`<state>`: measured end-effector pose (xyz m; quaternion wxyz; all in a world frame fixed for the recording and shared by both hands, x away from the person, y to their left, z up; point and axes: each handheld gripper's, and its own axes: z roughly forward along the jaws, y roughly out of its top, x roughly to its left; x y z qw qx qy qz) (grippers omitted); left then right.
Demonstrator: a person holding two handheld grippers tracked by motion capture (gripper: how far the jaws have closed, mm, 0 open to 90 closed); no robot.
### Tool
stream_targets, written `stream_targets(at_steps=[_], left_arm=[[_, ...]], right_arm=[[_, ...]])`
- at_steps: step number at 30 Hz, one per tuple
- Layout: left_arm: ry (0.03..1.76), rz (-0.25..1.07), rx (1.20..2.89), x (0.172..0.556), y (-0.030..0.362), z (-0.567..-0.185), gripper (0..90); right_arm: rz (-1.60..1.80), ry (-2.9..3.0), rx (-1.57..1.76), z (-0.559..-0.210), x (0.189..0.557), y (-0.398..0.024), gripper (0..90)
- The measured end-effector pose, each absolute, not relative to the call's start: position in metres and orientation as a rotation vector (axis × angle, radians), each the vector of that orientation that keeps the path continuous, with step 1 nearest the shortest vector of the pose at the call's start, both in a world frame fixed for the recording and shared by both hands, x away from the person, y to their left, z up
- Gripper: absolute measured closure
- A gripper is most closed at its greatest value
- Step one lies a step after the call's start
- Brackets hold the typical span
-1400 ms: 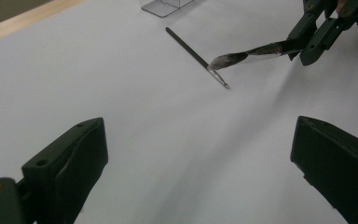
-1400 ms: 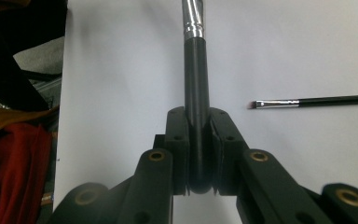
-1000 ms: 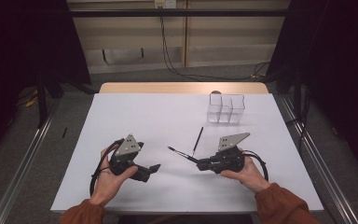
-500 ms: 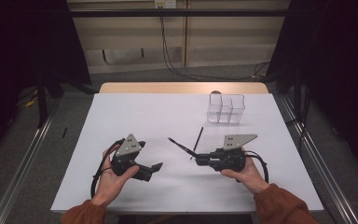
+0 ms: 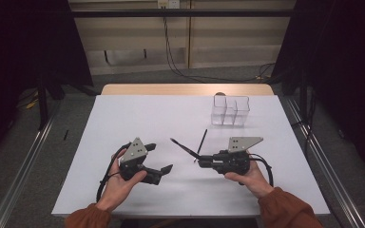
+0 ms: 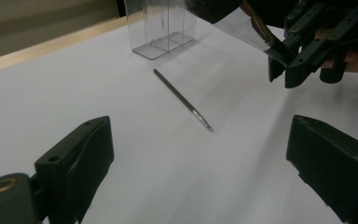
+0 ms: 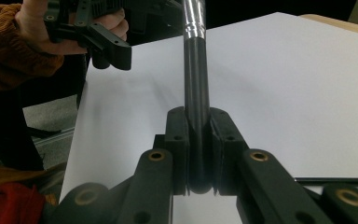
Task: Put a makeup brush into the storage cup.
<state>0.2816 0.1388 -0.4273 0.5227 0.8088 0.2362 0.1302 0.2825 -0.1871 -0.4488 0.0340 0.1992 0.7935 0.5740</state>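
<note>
Jaws of my right gripper point(image 5: 200, 162) are clamped on a brush point(image 7: 195, 70) above the table point(image 5: 123, 114); my left gripper point(image 5: 161, 159) stands apart. The brush may slip sideways, because the handle is round.

You see the white table point(image 5: 185, 123) as the brightest surface in the high view, lit evenly from above, while the curtains and floor on both sides sink into near black. Shadows there are faint and short, lying close under each gripper. The high view is soft and slightly grainy. In the left gripper view, your own jaws are blurred at the bottom edge, and the brush on the table point(image 6: 182, 99) casts a soft, diffuse shadow; the clear container point(image 6: 161, 25) shows pale reflections. In the right gripper view, the held brush point(image 7: 196, 93) carries a bright glare streak on its metal ferrule, and the background is dim and unfocused.
</note>
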Motion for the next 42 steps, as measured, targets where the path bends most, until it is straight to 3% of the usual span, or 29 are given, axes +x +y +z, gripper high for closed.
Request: stream_targets(at_steps=[14, 26, 42], left_arm=[[0.485, 0.225, 1.834, 0.28, 0.12, -0.426, 4.3], [0.498, 0.165, 1.825, 0.284, 0.101, -0.427, 8.2], [0.506, 0.097, 1.796, 0.295, 0.091, -0.428, 27.9]], right_arm=[[1.771, 2.434, 0.596, -0.447, 0.282, -0.185, 80.0], [1.767, 2.426, 0.599, -0.447, 0.283, -0.185, 79.9], [1.753, 2.444, 0.587, -0.449, 0.284, -0.183, 79.9]])
